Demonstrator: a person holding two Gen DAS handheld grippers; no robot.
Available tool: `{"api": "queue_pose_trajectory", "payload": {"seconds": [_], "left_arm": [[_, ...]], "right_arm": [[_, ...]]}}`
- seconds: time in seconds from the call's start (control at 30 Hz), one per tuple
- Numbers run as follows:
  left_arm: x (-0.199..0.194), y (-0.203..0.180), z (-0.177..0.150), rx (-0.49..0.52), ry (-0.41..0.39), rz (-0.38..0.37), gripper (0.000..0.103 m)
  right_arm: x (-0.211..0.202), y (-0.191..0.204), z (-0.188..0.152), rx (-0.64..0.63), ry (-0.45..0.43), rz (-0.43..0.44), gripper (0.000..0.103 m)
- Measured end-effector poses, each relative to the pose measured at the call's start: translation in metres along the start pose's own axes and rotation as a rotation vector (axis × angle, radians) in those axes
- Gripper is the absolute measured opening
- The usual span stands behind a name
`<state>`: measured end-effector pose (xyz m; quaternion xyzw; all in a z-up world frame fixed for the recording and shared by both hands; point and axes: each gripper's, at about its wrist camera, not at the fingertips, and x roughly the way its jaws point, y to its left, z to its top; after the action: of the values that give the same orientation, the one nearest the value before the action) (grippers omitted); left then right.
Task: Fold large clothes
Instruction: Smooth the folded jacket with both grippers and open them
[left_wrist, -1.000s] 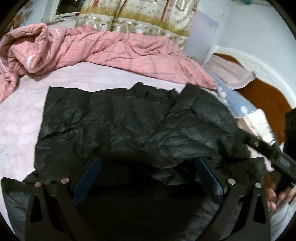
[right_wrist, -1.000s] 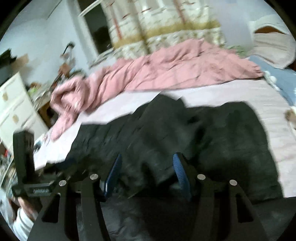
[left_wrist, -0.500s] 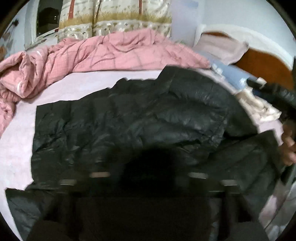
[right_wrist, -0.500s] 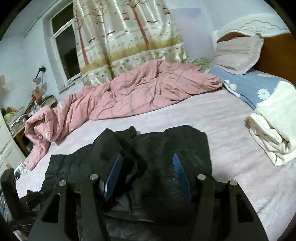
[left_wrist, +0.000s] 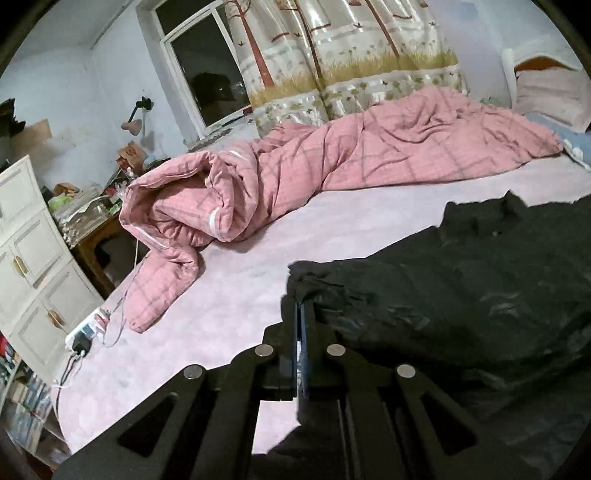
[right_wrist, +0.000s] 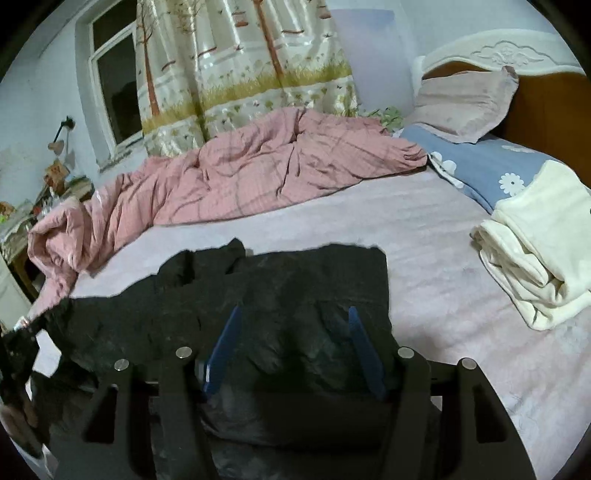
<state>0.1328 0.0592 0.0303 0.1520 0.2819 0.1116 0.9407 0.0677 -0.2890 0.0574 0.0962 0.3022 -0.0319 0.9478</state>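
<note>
Pink bed (right_wrist: 424, 236): left gripper (left_wrist: 300, 314) pinched tight on black coat (right_wrist: 295, 295), right gripper (right_wrist: 291, 325) wide, opening. Lift slowly, fold flat.

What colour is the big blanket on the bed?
Pink with a thin check pattern, the blanket shows best in the left wrist view.

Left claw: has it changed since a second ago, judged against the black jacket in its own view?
Yes. The left claw, wide open over the black jacket earlier, is now shut on the jacket's left edge, with the pink quilt now ahead of it.
</note>
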Motion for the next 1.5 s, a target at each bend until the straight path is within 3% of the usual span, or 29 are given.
{"api": "queue_pose_trajectory", "payload": {"seconds": [0.13,0.23,0.3,0.33,0.37,0.43,0.53,0.6,0.67,0.7,0.77,0.83,0.97,1.1,1.27,1.4,1.5], "left_arm": [[0.017,0.000,-0.003,0.009,0.050,0.026,0.001],[0.031,0.004,-0.005,-0.025,0.105,0.002,0.003],[0.032,0.011,-0.006,-0.074,0.108,-0.018,0.005],[0.027,0.017,-0.007,-0.117,0.083,-0.042,0.020],[0.022,0.023,-0.007,-0.150,0.058,-0.064,0.042],[0.008,0.034,-0.005,-0.209,0.000,-0.124,0.060],[-0.007,0.037,-0.001,-0.233,-0.023,-0.230,0.071],[-0.002,0.029,0.001,-0.207,0.024,-0.291,0.078],[0.015,0.018,0.000,-0.164,0.105,-0.266,0.078],[0.026,0.011,-0.002,-0.139,0.150,-0.235,0.078],[0.051,0.001,-0.008,-0.093,0.248,-0.162,0.077],[0.074,-0.002,-0.014,-0.095,0.319,-0.126,0.069],[0.095,0.005,-0.027,-0.168,0.379,-0.140,0.068],[0.090,-0.005,-0.029,-0.122,0.352,-0.094,0.068],[0.084,0.001,-0.025,-0.130,0.304,-0.105,0.067],[0.047,0.008,-0.012,-0.142,0.126,-0.144,0.068],[0.015,0.010,-0.009,-0.132,0.005,-0.149,0.069]], "right_arm": [[0.015,0.012,-0.006,-0.080,0.113,-0.039,0.064],[0.032,0.018,-0.017,-0.130,0.203,-0.250,0.064],[0.036,0.019,-0.021,-0.139,0.221,-0.212,0.064],[0.039,0.018,-0.022,-0.128,0.249,-0.194,0.064],[0.038,0.017,-0.022,-0.116,0.249,-0.185,0.064],[0.032,0.014,-0.020,-0.097,0.225,-0.161,0.064],[0.022,0.017,-0.016,-0.107,0.219,-0.108,0.064],[0.018,0.021,-0.014,-0.098,0.261,-0.037,0.064],[0.022,0.029,-0.019,-0.123,0.361,0.064,0.064],[0.025,0.034,-0.023,-0.147,0.387,0.073,0.064],[0.034,0.036,-0.030,-0.176,0.387,-0.011,0.064],[0.050,0.034,-0.036,-0.203,0.417,-0.077,0.064],[0.062,0.012,-0.033,-0.148,0.389,-0.130,0.064],[0.069,-0.006,-0.029,-0.137,0.380,-0.201,0.064],[0.079,-0.019,-0.027,-0.085,0.418,-0.160,0.063],[0.067,-0.017,-0.024,-0.098,0.361,-0.183,0.064],[0.035,-0.009,-0.013,-0.122,0.219,-0.166,0.064]]}}
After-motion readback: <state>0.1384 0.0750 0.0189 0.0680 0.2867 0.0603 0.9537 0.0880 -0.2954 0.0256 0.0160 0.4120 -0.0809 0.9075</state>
